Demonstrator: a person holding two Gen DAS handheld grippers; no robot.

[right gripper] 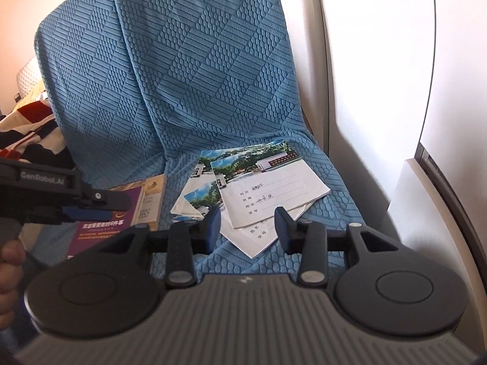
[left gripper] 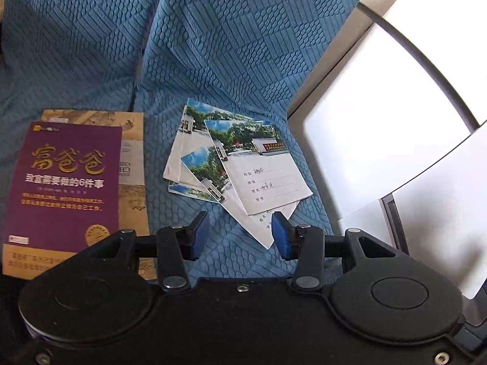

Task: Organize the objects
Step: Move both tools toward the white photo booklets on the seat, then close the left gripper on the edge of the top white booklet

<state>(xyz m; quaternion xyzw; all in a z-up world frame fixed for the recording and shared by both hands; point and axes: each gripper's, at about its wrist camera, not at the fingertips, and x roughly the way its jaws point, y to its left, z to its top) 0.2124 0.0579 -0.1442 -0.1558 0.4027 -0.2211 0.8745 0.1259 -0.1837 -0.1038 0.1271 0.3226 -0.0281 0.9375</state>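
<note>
A loose pile of thin exercise notebooks [left gripper: 261,170] with photo covers lies fanned out on the blue sofa seat [left gripper: 219,252]. To its left, a purple book [left gripper: 67,182] rests on a tan book [left gripper: 134,164]. My left gripper [left gripper: 240,222] hovers open just in front of the pile's nearest corner, with nothing between its blue pads. In the right wrist view, my right gripper [right gripper: 247,219] is also open, close over the near corner of the notebooks [right gripper: 274,185] and gripping nothing. The left gripper [right gripper: 103,208] shows at the left, above the purple book [right gripper: 100,231].
The textured blue backrest [right gripper: 197,60] rises behind the seat. A white wall and window frame [right gripper: 365,91] close off the right side. A striped blanket [right gripper: 27,130] lies beyond the sofa's left edge. A hand [right gripper: 9,258] holds the left gripper's handle.
</note>
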